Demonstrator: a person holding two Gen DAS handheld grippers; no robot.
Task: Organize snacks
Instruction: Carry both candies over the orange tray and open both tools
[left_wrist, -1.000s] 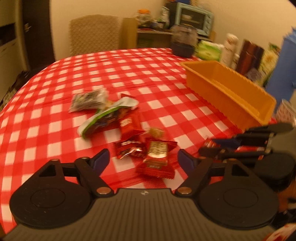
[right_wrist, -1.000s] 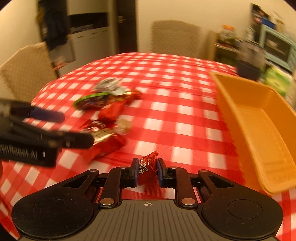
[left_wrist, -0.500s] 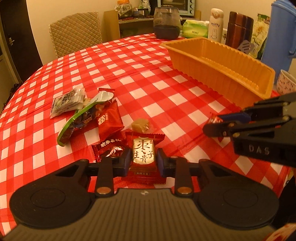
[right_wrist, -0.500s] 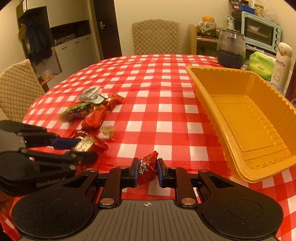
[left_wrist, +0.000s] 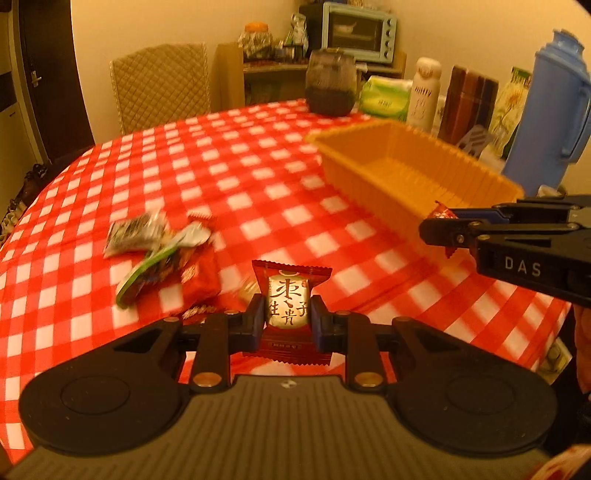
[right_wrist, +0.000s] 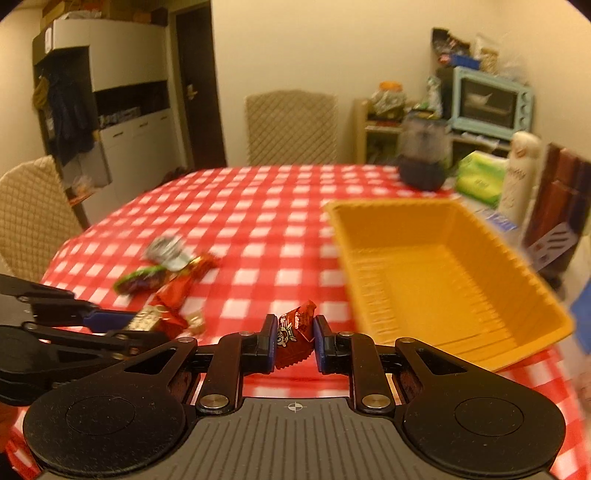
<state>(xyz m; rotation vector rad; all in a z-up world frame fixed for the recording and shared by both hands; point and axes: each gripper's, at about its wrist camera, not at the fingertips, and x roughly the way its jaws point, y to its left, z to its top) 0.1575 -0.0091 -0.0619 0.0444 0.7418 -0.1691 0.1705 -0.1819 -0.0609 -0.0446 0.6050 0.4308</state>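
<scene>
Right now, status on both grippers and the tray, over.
Left gripper shut on red-and-gold candy. Right gripper shut on small red candy. Orange tray empty, nothing blocking it. Snack pile on tablecloth.

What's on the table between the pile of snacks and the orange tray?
Nothing: in the right wrist view, only bare red-checked tablecloth lies between the snack pile and the orange tray. The candy held by the right gripper hangs nearer the camera.
</scene>
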